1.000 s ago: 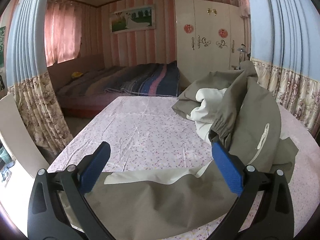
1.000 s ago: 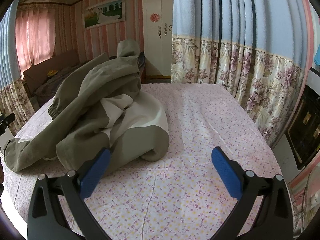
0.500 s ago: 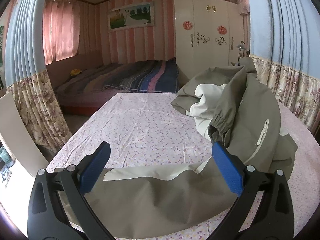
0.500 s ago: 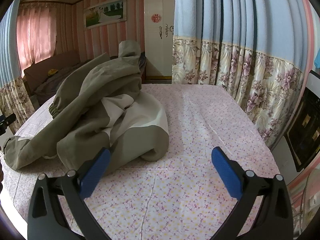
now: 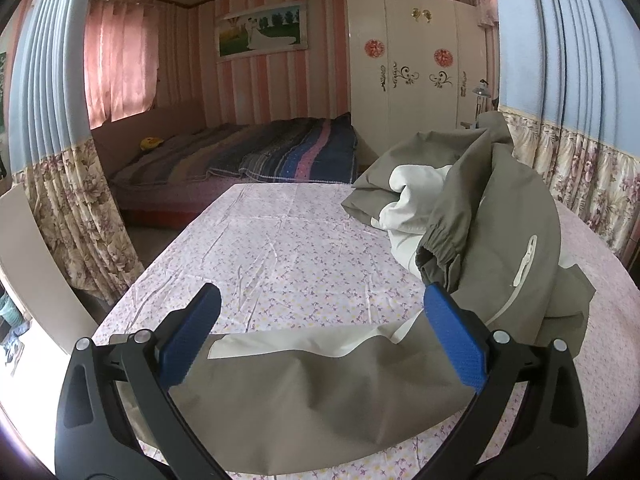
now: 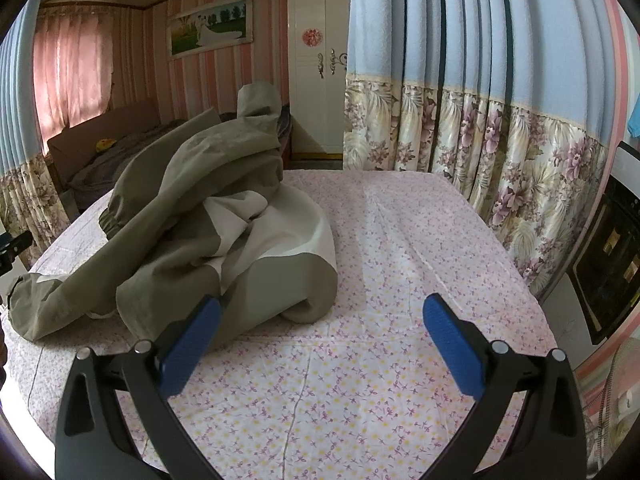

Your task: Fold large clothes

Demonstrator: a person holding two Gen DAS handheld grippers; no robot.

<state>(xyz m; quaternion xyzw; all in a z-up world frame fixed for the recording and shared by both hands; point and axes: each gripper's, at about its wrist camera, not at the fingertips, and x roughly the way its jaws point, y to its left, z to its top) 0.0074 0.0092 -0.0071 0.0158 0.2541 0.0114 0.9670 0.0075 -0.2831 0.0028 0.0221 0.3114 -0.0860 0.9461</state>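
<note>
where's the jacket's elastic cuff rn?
Left wrist view: the elastic cuff sits right of centre, hanging off the heaped jacket just above the left tongs' right fingertip, over the floral sheet.

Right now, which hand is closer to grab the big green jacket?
Left. The left gripper is open right over the jacket edge, cloth lying between its fingers. The right gripper is open mostly over bare floral sheet.
</note>
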